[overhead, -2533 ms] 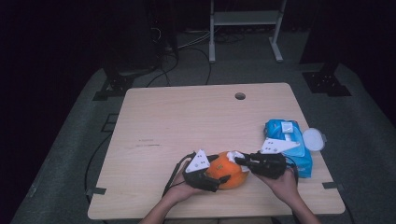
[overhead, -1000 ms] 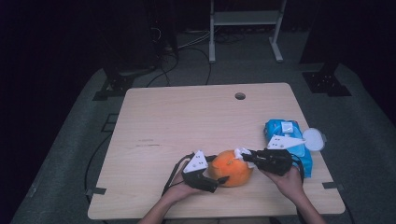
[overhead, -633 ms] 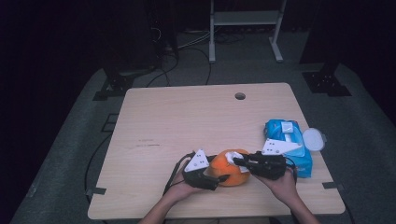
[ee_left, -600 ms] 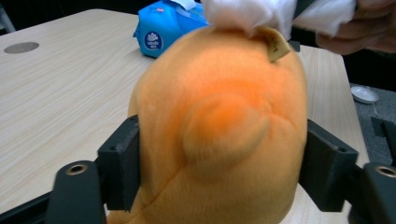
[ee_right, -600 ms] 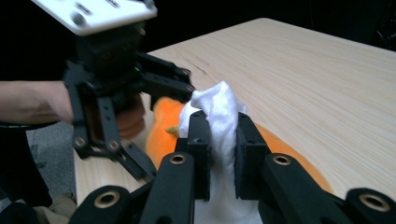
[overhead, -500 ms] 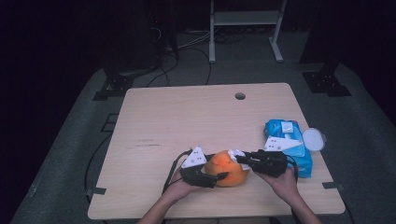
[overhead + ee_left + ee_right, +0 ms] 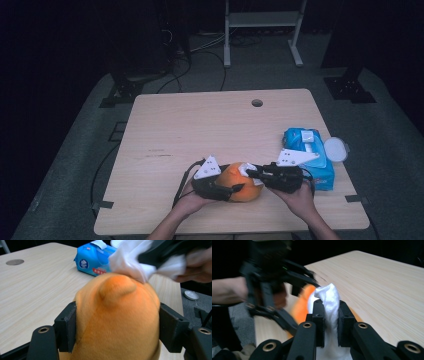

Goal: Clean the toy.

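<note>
Left claw (image 7: 117,322) grips the orange plush toy (image 7: 117,315) across its body, one black pad pressed into each flank. Its jaws have just been closing on the toy, which now sits squeezed between them at the near edge of the bench (image 7: 210,125). I read this hold as a brace: it keeps the soft toy from sliding or rolling while the other hand works on it.

Right claw (image 7: 329,315) is clamped shut on a white wipe (image 7: 328,305), a bunched tuft of which stands out past the jaw tips. In the left gripper view the wipe (image 7: 130,262) meets the top of the toy beside a rounded bump, so I judge the step in hand to be wiping the plush surface. Holding the wipe with its tuft forward lets me rub with cloth, not with hard pads.

In the high view the two claws face each other across the toy (image 7: 240,180), left claw (image 7: 235,189) and right claw (image 7: 252,172) converging on it. A blue pack of wet wipes (image 7: 307,155) lies just right of the right hand, with a white round lid (image 7: 335,149) beside it, close enough for a fresh sheet.
</note>
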A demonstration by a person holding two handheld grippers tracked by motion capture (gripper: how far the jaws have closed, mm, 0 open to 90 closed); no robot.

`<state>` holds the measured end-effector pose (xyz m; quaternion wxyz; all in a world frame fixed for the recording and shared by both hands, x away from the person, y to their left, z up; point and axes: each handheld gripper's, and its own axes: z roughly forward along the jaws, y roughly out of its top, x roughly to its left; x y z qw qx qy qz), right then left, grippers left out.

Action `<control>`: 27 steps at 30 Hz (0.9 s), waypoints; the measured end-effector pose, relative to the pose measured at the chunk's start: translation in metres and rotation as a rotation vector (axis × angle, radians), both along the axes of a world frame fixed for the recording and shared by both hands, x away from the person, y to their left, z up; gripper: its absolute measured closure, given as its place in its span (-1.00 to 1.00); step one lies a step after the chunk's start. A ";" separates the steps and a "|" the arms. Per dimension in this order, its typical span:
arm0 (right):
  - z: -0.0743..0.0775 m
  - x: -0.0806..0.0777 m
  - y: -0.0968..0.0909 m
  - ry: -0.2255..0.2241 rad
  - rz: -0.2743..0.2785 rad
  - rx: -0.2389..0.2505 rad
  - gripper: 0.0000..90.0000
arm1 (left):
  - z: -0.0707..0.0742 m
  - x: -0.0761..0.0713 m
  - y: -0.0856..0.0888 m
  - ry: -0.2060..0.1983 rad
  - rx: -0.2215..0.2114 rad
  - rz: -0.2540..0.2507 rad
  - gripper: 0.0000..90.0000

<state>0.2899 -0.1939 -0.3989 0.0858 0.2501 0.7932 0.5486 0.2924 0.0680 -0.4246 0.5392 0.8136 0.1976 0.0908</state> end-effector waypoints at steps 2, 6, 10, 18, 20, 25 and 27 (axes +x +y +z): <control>-0.004 0.005 -0.004 0.024 -0.015 0.005 0.75 | -0.001 0.000 -0.001 0.003 0.010 0.002 -0.37; -0.001 0.001 -0.002 0.014 -0.019 -0.001 0.75 | 0.001 0.001 -0.002 0.005 0.029 0.010 -0.36; 0.010 -0.009 0.008 -0.028 0.030 0.013 0.75 | 0.004 -0.002 -0.004 -0.002 0.036 0.012 -0.36; -0.007 0.004 0.000 0.031 -0.006 -0.019 0.75 | 0.000 0.003 -0.001 -0.013 0.000 -0.025 -0.75; -0.008 0.006 -0.003 0.037 -0.014 -0.016 0.75 | -0.003 0.007 0.003 -0.006 -0.011 -0.034 -0.82; -0.010 0.007 -0.002 0.040 -0.012 -0.020 0.75 | -0.012 0.010 0.004 0.018 -0.013 -0.048 -0.90; -0.011 0.007 -0.003 0.045 -0.016 -0.022 0.75 | -0.012 0.010 0.004 0.027 -0.022 -0.053 -0.85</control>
